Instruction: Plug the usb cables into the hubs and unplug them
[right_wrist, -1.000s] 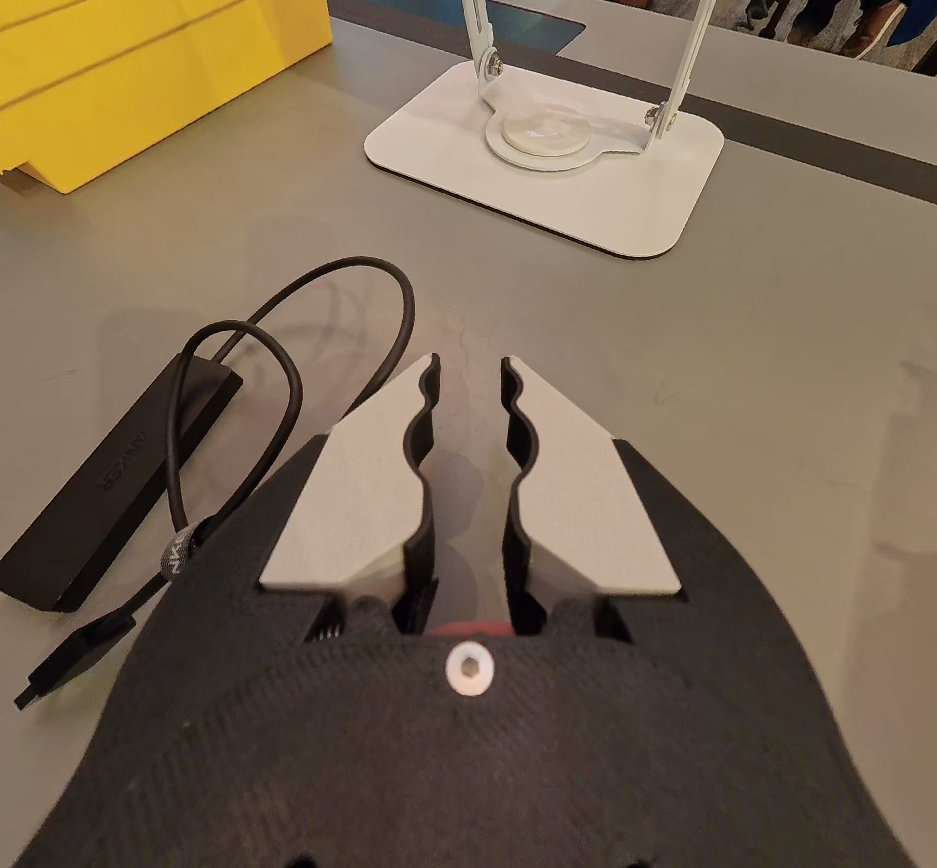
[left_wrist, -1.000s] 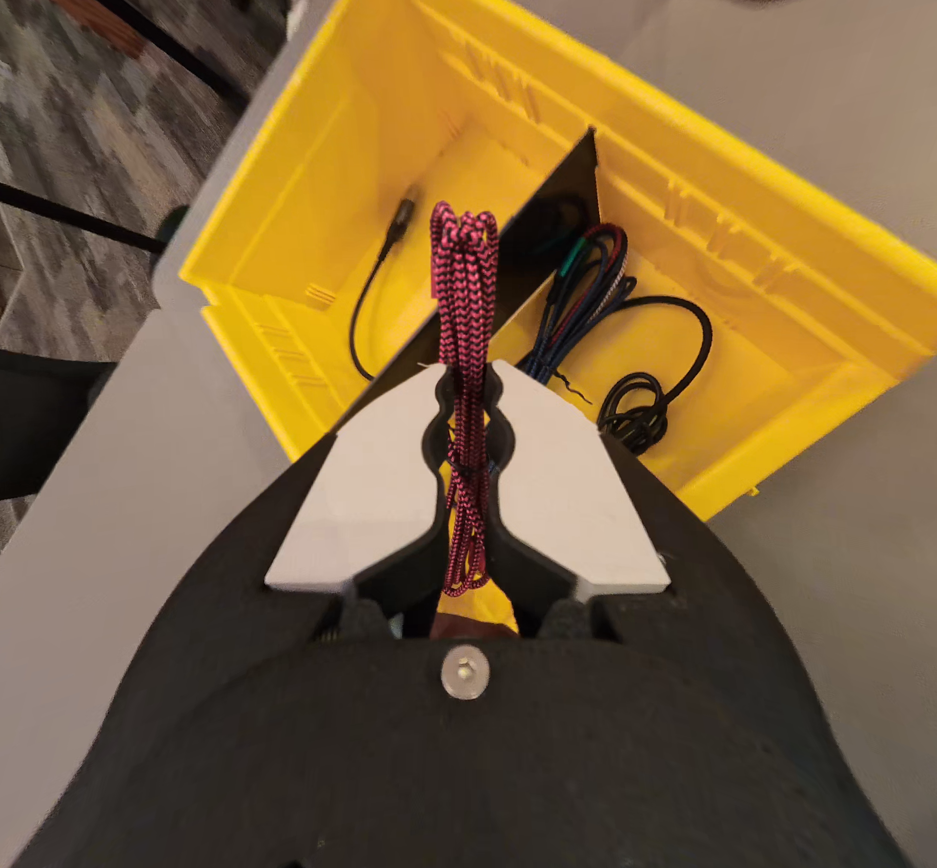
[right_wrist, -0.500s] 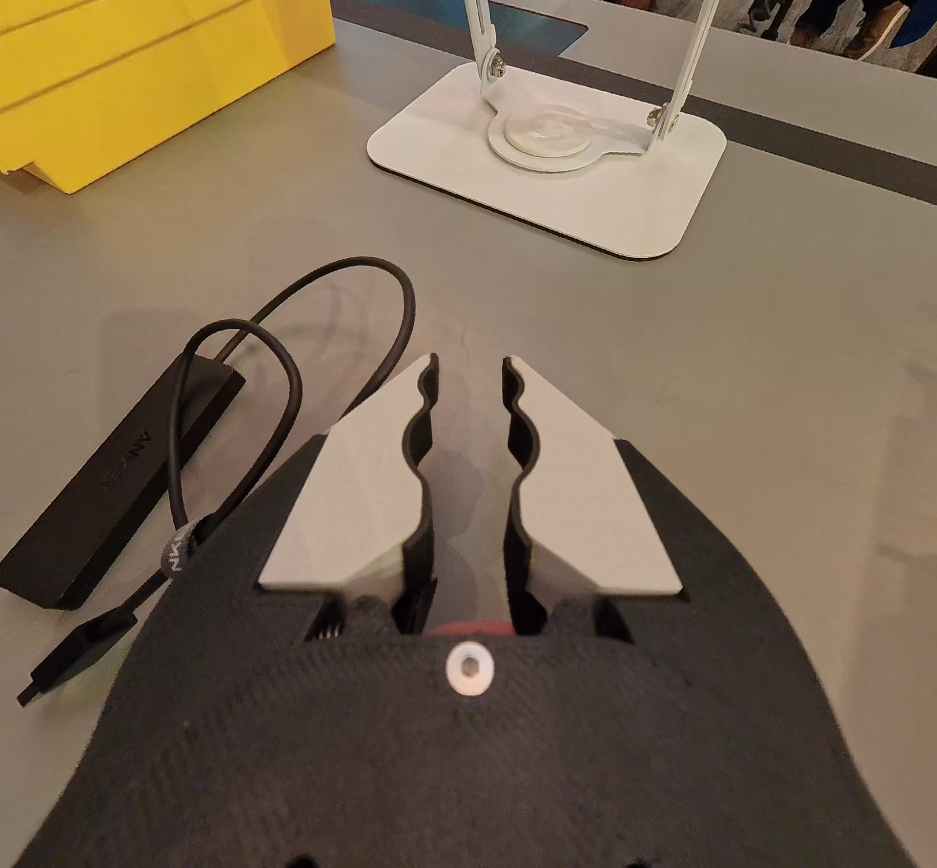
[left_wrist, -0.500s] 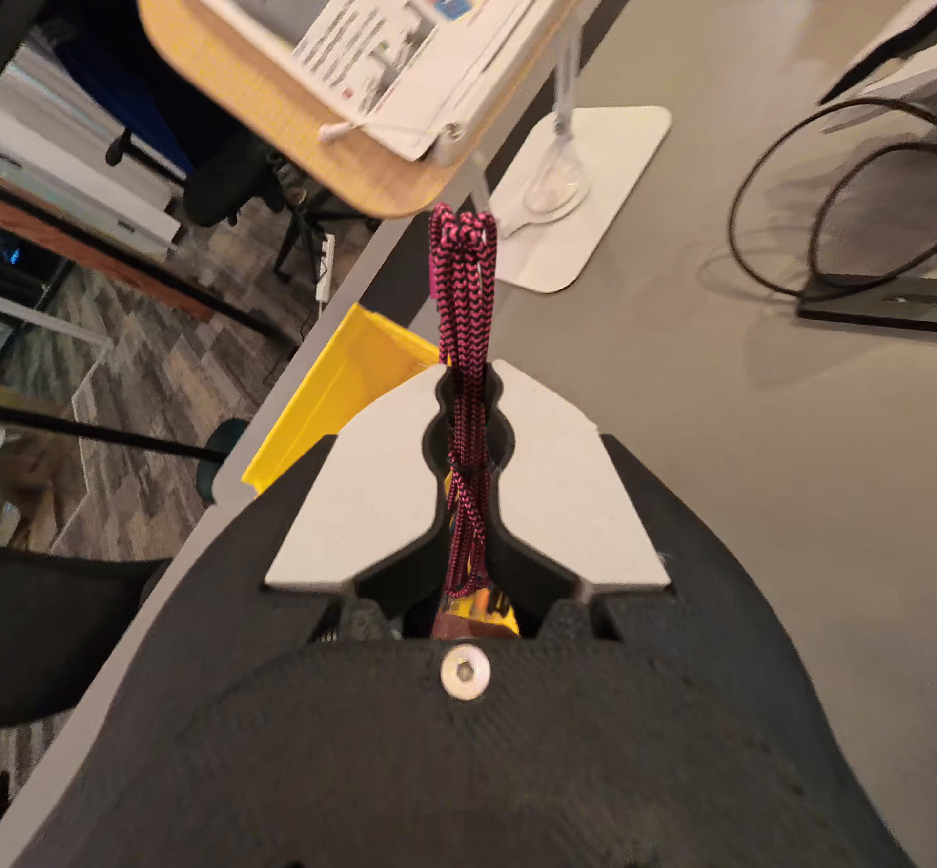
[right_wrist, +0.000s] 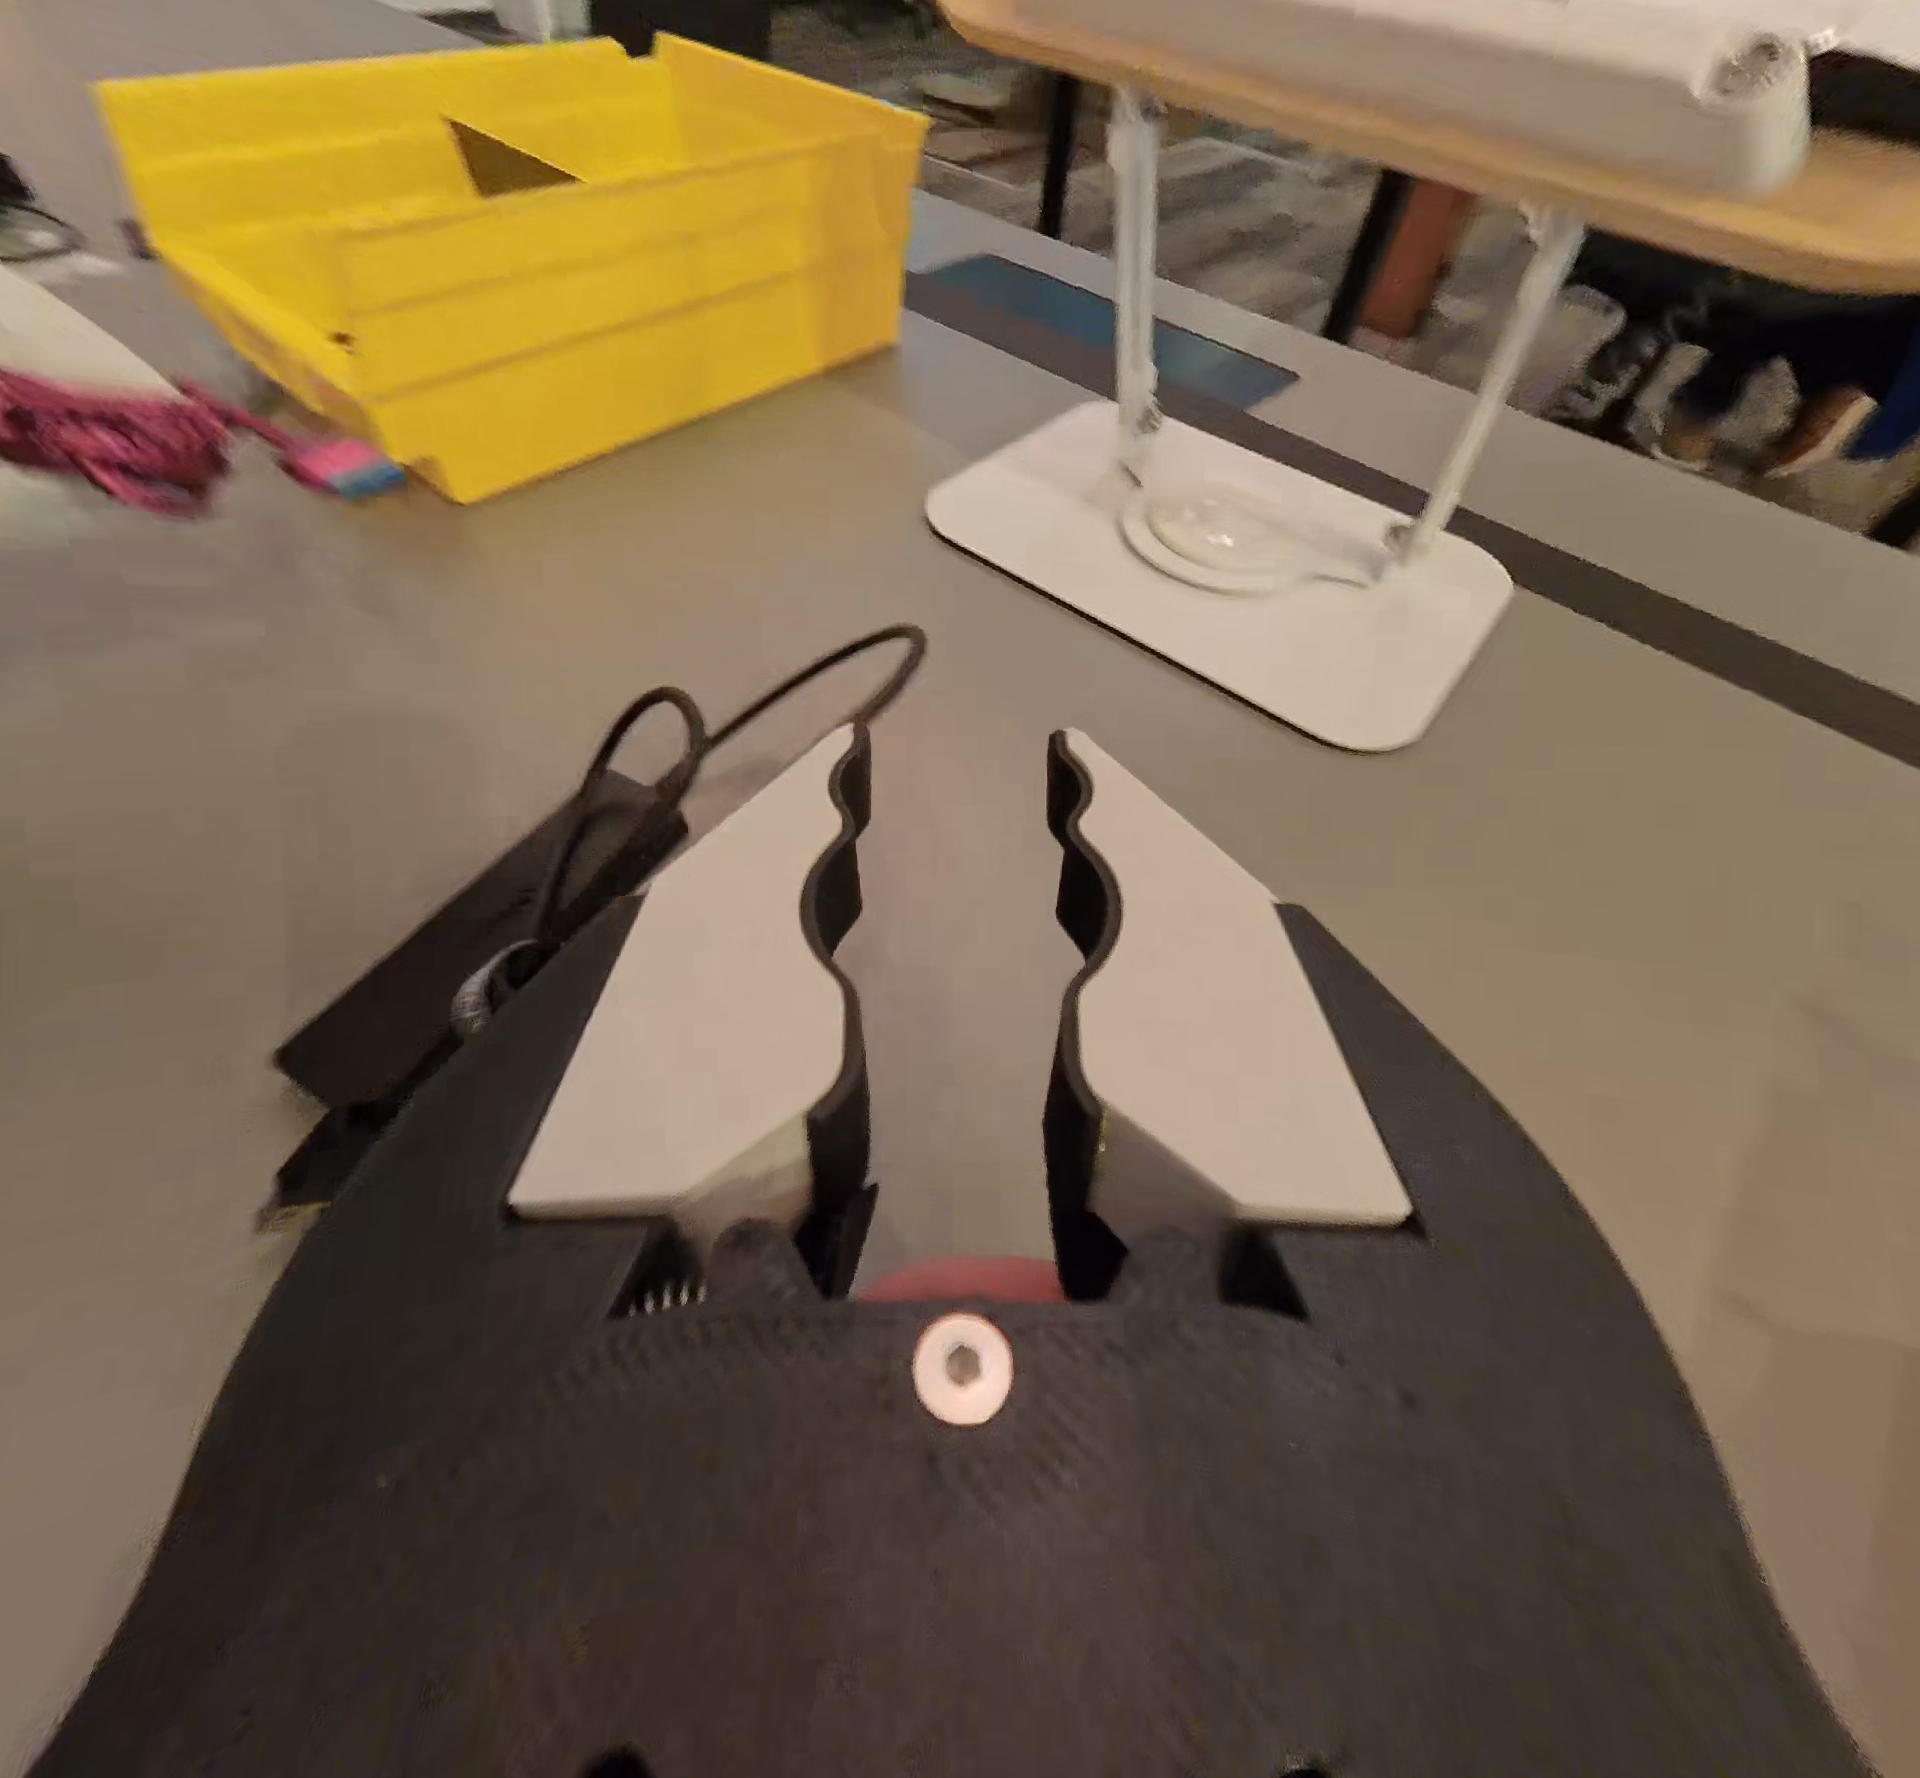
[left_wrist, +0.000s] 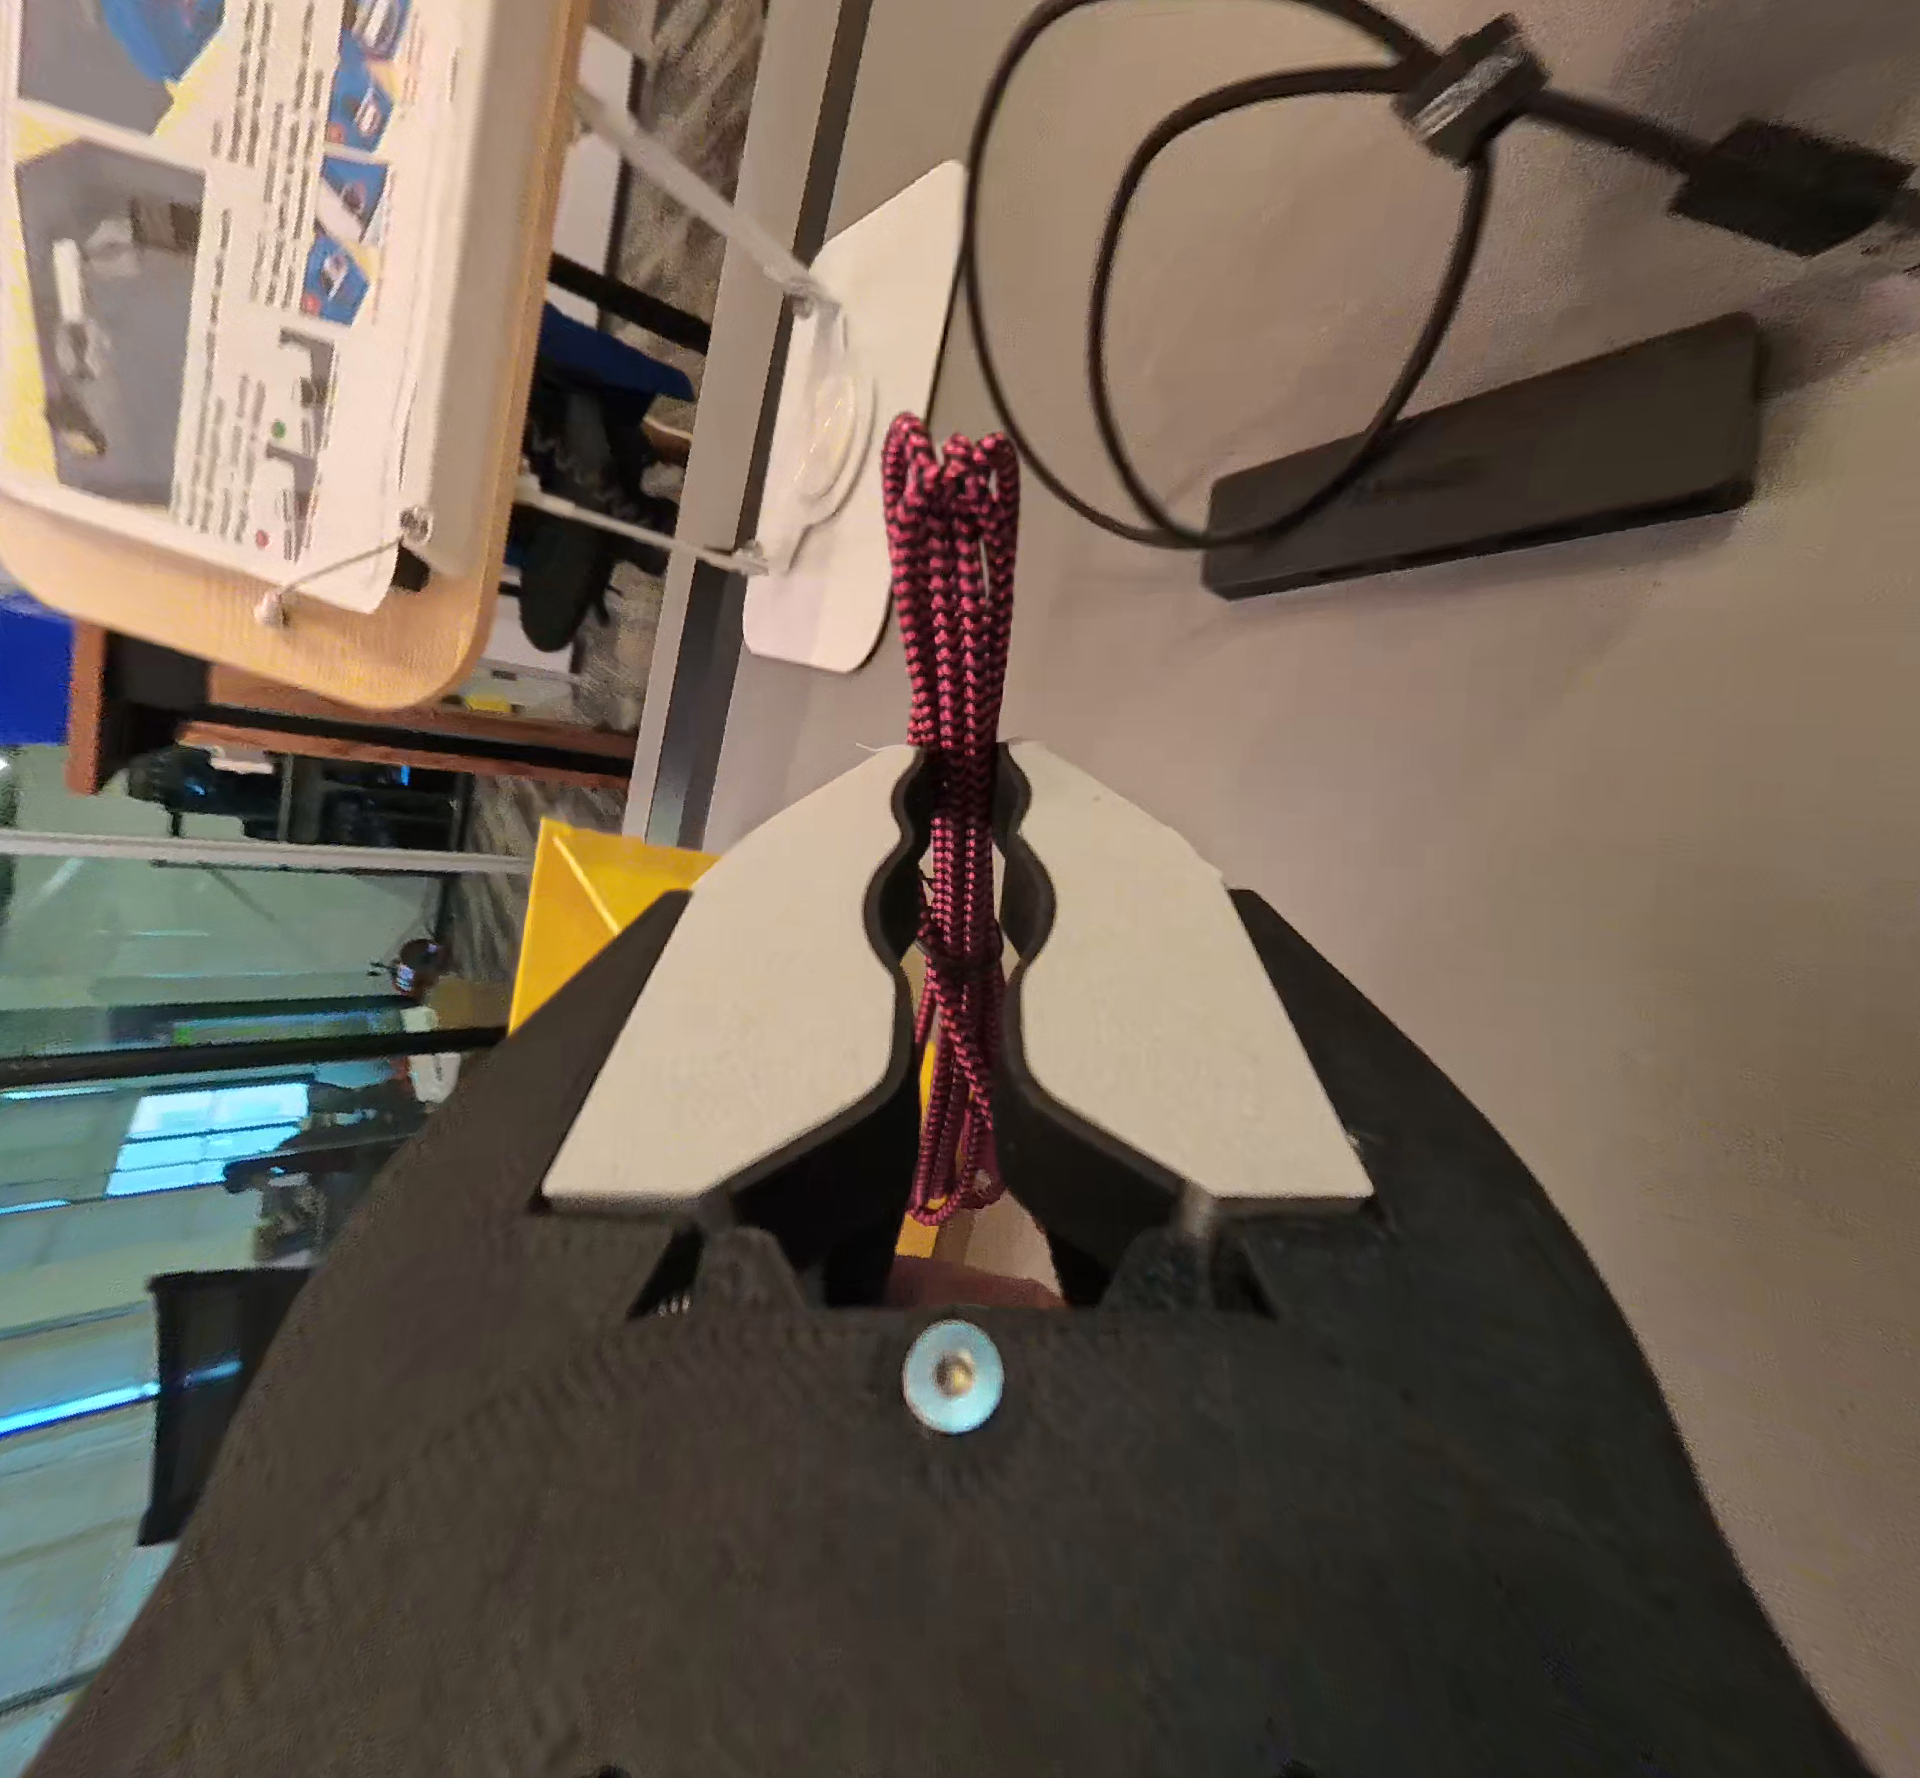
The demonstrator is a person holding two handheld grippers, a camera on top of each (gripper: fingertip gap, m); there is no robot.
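Observation:
My left gripper (left_wrist: 954,754) is shut on a coiled pink-and-black braided USB cable (left_wrist: 951,585), whose folded loops stick out past the fingertips. The view is rolled sideways. A flat black USB hub (left_wrist: 1486,471) lies on the grey table ahead and to the right, its black lead (left_wrist: 1049,118) looped beside it and ending in a plug (left_wrist: 1787,185). In the right wrist view my right gripper (right_wrist: 954,741) is open and empty above the table, with the hub (right_wrist: 447,959) just left of its fingers. The pink cable (right_wrist: 114,445) and its plug (right_wrist: 348,469) show at far left.
A yellow divided bin (right_wrist: 582,274) stands at the back left of the table; its corner shows in the left wrist view (left_wrist: 592,897). A white stand base (right_wrist: 1226,585) holds up a wooden board with a printed sheet (left_wrist: 208,201). The table edge (left_wrist: 727,378) runs behind it. The left gripper's tips are roughly 20 cm from the right gripper's. Left tips and right tips are each some 12 cm from the hub (right_wrist: 447,959). The left camera catches it too, in the left wrist view (left_wrist: 1489,455).
My left gripper has left the yellow bin with the pink cable, swung over the table and rolled sideways toward the hub. My right gripper has tilted up and opened a little wider.

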